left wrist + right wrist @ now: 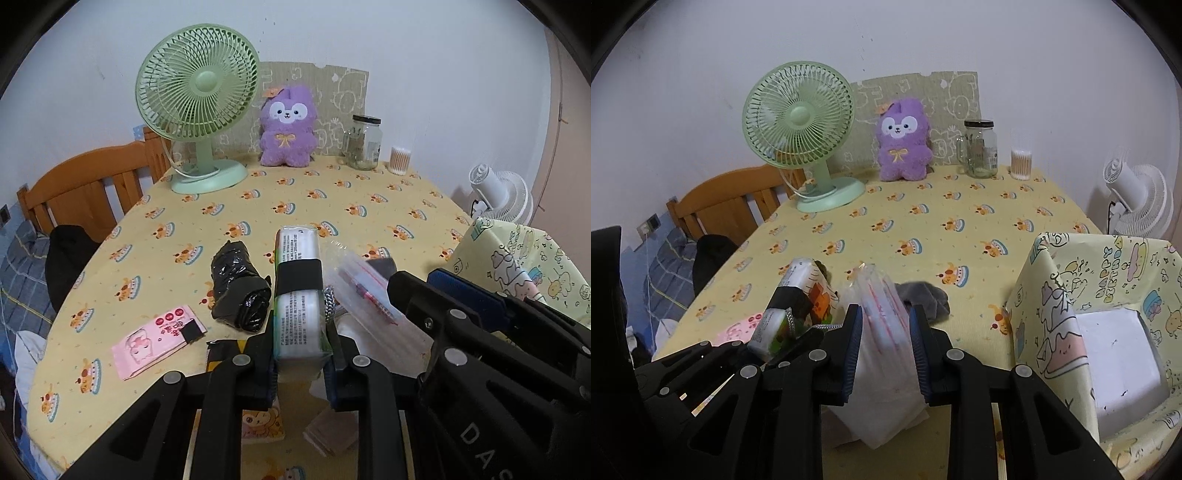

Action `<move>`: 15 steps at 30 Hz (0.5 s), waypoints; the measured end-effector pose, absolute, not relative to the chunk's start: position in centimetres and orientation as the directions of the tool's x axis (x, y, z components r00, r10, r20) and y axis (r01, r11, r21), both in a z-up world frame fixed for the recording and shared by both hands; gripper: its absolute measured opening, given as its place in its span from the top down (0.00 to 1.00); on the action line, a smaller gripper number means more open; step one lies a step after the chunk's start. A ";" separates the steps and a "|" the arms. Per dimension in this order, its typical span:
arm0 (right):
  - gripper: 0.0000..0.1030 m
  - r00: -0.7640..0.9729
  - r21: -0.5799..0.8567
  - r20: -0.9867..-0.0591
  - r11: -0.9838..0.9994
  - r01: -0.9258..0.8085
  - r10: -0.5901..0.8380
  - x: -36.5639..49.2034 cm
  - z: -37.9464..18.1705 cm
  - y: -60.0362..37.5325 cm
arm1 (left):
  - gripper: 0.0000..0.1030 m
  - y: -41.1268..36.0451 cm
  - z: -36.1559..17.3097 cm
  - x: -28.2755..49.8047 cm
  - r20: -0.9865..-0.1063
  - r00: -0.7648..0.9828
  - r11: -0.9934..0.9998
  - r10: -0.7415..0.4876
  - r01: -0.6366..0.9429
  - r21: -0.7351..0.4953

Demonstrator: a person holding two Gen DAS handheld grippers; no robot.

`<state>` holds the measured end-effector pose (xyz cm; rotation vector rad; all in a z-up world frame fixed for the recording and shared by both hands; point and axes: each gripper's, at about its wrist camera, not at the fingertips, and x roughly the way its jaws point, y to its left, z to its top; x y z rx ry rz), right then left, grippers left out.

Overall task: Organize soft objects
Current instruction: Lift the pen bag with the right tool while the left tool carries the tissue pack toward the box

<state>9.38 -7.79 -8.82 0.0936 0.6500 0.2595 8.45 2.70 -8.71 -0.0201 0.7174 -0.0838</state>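
Gripping near-centre: left gripper [300, 350] clamps the tissue pack [298, 295], light and squashy, best held mid-body; right gripper [884, 350] clamps a clear zip bag [882, 325], slippery, floppy, so hold its middle. Right, the paper-covered box [1052, 314] looks empty w/ white floor. Far back, glass jar [980, 149], contents unclear.

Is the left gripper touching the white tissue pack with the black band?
Touching. The left wrist view shows the left gripper with both fingers pressed against the white tissue pack.
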 end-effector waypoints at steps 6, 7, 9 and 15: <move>0.71 0.764 0.164 -0.587 0.963 -0.212 0.268 8.8 -8.8 -7.6 | 0.77 3.0 -8.9 8.0 -0.662 0.745 0.997 -0.081 0.064 -0.050; 0.74 0.762 0.164 -0.590 0.963 -0.213 0.269 8.8 -8.9 -7.5 | 0.75 3.2 -9.0 8.0 -0.664 0.743 0.997 -0.078 0.059 -0.051; 0.80 0.752 0.168 -0.599 0.961 -0.219 0.276 8.9 -9.1 -7.4 | 0.72 3.4 -9.1 8.0 -0.668 0.741 0.997 -0.071 0.052 -0.048; 0.80 0.729 0.171 -0.622 0.958 -0.229 0.285 9.2 -10.0 -6.8 | 0.65 3.9 -10.0 8.1 -0.685 0.726 0.998 -0.061 0.041 -0.046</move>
